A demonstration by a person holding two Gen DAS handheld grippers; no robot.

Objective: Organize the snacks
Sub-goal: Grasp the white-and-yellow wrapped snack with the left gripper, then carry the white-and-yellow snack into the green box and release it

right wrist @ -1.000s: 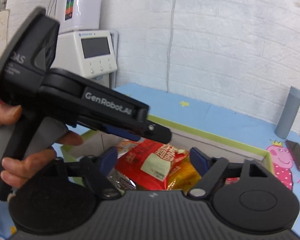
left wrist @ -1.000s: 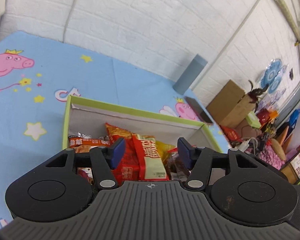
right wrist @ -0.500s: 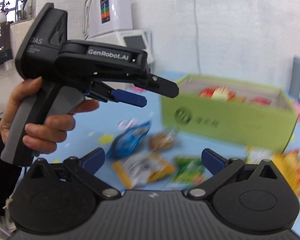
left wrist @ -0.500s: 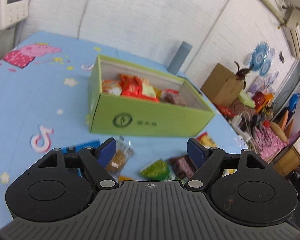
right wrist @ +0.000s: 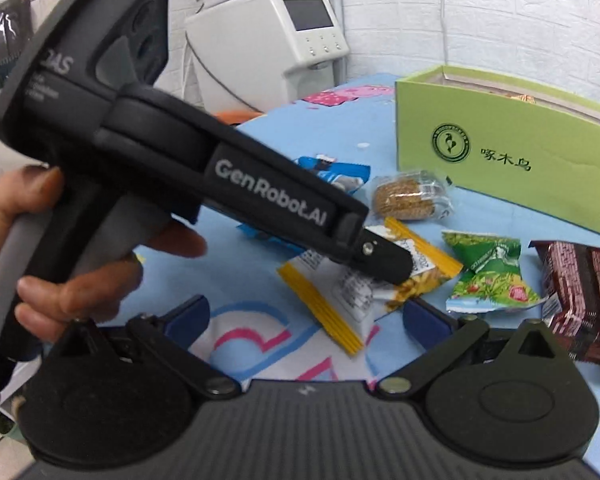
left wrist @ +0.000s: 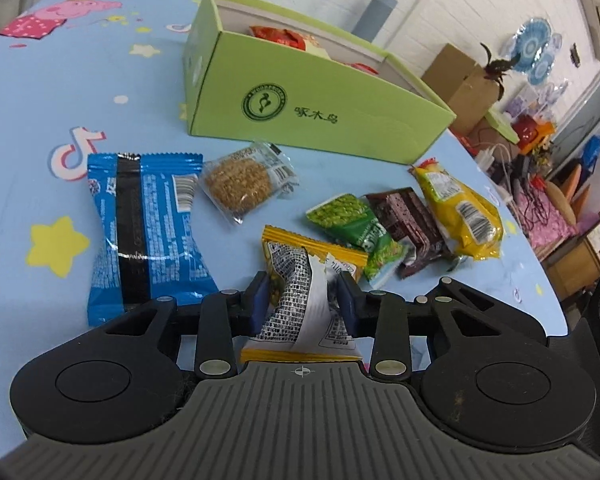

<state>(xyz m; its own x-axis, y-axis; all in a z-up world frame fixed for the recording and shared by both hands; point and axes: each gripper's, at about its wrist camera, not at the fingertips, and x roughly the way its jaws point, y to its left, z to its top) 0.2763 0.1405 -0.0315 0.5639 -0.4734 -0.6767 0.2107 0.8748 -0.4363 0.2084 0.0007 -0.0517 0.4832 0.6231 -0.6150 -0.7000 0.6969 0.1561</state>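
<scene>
- The left gripper is seen closed down on an orange-edged packet; its blue pads press the crumpled wrapper from both sides, the jaws having just been closing. The packet lies on the blue tablecloth.
- The right gripper is held wide, with nothing between its pads, just above the cloth, near the same packet.
- The left gripper's handle is gripped by a hand, as shown in the right wrist view.
- Left of the held packet, a blue packet is laid flat.
- Beyond, a round cracker in clear wrap is noted; to the right, a green packet, a dark brown packet and a yellow packet lie side by side, touching.
- Farthest, a green box stands open, with red packets inside.
</scene>
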